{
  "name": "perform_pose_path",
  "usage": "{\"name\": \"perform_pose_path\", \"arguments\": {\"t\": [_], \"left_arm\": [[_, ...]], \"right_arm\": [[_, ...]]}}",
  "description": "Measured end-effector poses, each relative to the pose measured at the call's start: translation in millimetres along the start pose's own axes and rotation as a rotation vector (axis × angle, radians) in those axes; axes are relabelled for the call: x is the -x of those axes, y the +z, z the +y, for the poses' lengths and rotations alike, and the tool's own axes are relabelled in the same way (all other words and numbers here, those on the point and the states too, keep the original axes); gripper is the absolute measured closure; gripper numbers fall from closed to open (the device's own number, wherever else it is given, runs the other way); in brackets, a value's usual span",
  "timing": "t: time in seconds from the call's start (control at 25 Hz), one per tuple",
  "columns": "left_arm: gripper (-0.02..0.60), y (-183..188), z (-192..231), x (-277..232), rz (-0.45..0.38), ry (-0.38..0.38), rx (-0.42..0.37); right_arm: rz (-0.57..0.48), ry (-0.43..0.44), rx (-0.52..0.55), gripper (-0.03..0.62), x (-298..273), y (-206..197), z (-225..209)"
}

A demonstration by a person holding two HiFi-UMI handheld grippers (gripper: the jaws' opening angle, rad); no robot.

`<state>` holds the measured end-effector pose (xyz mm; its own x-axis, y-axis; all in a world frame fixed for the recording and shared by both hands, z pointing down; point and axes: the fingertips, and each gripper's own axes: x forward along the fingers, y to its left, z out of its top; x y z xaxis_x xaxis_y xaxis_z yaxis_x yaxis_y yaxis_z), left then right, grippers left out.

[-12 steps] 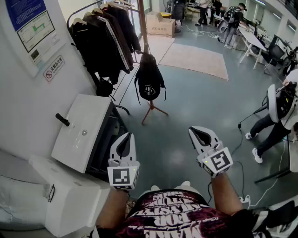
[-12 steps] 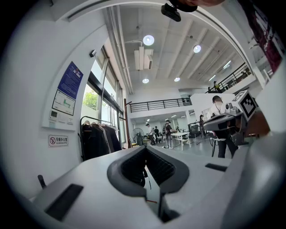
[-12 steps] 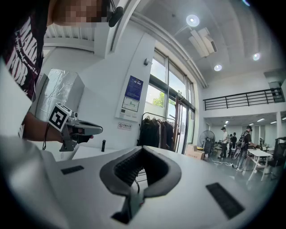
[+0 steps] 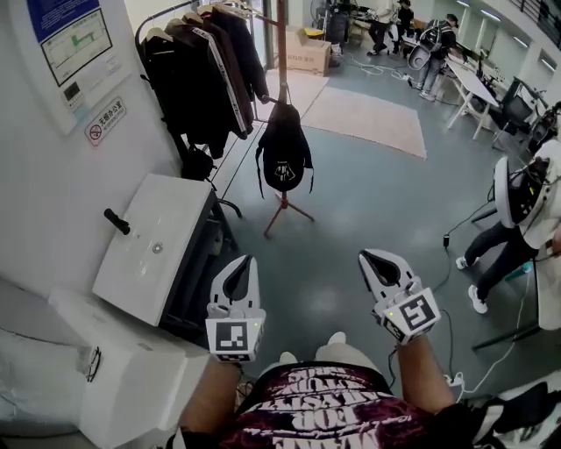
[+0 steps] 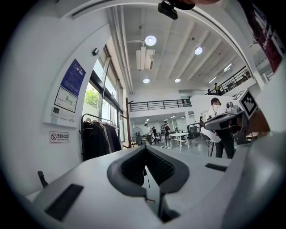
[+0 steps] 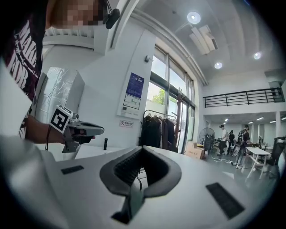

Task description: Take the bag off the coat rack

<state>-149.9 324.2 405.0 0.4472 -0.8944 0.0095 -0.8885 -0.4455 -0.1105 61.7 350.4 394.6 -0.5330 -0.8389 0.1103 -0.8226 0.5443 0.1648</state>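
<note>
Item: black bag (image 4: 283,153), a backpack with a white mark on its front, hanging against the pole of a wooden coat rack (image 4: 282,53), clear of the grey floor (image 4: 351,202) and above the rack's splayed legs. Position: well ahead of both claws, just right of a garment rail (image 4: 158,19) loaded with dark coats (image 4: 206,70). Left claw (image 4: 242,266): jaws closed together, nothing between them, held low in front of the person and well apart from the bag. Right claw (image 4: 370,259): jaws likewise closed and empty, level with the left, equally far from the bag. Surroundings: white cabinet (image 4: 153,245) against the left wall, a no-smoking sign (image 4: 103,122) above it, a beige rug (image 4: 364,114) beyond the rack, and a bystander (image 4: 517,219) at the right edge.
</note>
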Motion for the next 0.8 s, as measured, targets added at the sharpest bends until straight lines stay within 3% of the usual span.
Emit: {"name": "perform_pose_path", "arguments": {"t": [0.48, 0.8], "left_arm": [[0.575, -20, 19, -26, 0.034, 0.029, 0.033], [0.575, -16, 38, -76, 0.051, 0.051, -0.006]], "right_arm": [[0.002, 0.019, -0.029, 0.589, -24, -8, -23], [0.005, 0.034, -0.081, 0.589, -74, -21, -66]]}}
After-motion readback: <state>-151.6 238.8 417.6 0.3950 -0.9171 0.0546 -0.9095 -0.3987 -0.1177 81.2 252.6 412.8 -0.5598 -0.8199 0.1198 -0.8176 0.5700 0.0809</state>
